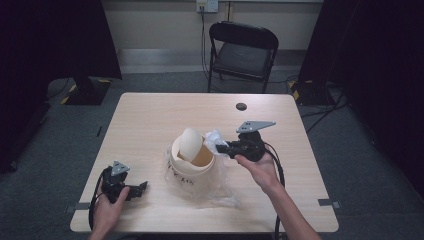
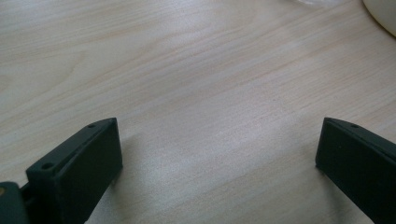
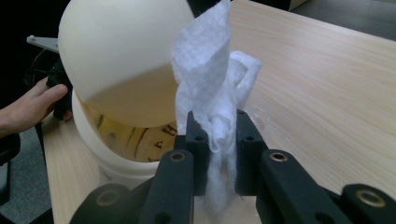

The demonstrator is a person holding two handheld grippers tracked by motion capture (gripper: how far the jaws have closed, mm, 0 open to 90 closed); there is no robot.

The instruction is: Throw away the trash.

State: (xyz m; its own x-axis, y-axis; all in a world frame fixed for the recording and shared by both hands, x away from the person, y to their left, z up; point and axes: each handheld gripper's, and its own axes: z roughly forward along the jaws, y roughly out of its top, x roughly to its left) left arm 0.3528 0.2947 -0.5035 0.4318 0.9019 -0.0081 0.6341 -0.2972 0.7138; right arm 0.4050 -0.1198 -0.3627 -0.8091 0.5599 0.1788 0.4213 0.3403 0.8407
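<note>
**Black grippers, grey plates, bare forearms**

Both hand-held grippers, the left gripper (image 1: 142, 186) and the right gripper (image 1: 220, 148), are black, and each carries a grey three-cornered plate on top. A black cable trails from each one. The jaws are flat, blocky black pads with small screw holes; brass-coloured pivot bushings sit in the right one's linkage. The forearms are bare, with no sleeves.

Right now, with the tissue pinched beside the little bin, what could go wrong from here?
1. The right claw pinches the white tissue only at its lower part; the loose upper part could catch on the tilted swing lid rather than pass into the opening.
2. The small cream bin stands on a loose clear plastic bag; a push on the lid might slide or tip it.
3. The left claw rests open on the table, away from the bin, so nothing steadies it.
</note>
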